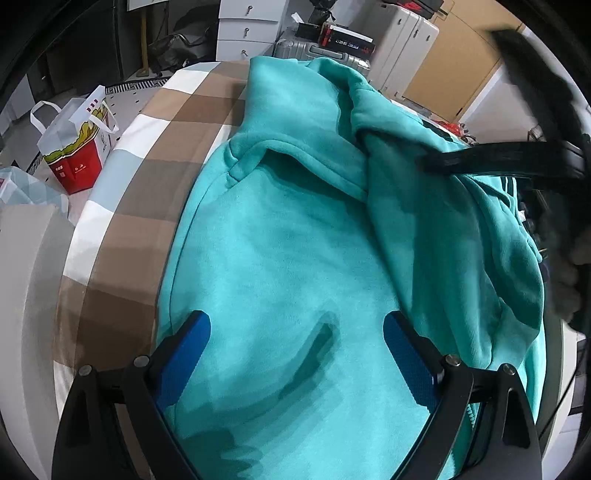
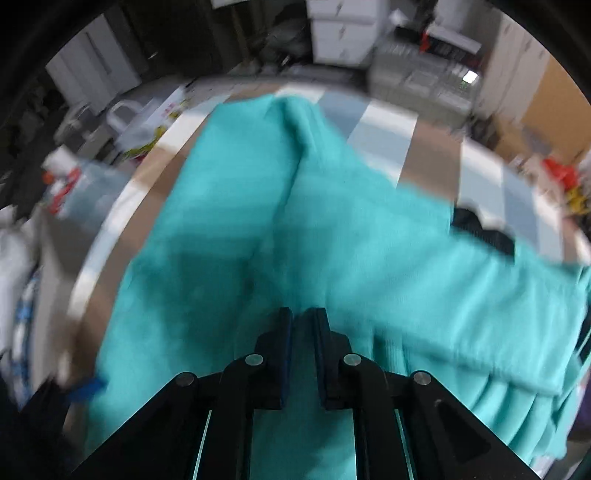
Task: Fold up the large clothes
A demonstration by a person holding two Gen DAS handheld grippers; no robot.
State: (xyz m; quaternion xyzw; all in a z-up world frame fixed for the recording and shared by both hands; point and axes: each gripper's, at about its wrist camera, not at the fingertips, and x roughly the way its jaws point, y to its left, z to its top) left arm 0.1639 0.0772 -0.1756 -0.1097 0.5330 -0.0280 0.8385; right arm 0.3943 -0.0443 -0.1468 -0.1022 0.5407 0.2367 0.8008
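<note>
A large teal sweatshirt [image 1: 295, 240] lies on a checked brown, white and blue bed cover [image 1: 147, 147]. In the left wrist view my left gripper [image 1: 297, 332] is open just above the flat body of the sweatshirt, holding nothing. A fold of the sweatshirt is lifted at the right, where the black right gripper [image 1: 461, 160] reaches in. In the blurred right wrist view my right gripper [image 2: 303, 317] is nearly closed, with teal sweatshirt fabric [image 2: 332, 240] between its pads. A sleeve [image 2: 480, 288] stretches to the right.
A red and white paper bag [image 1: 77, 147] stands off the left edge of the bed. White drawers [image 1: 243, 33], a silver suitcase [image 1: 317, 51] and cabinets [image 1: 406, 44] stand beyond the far edge. A black item [image 2: 480, 229] lies behind the sleeve.
</note>
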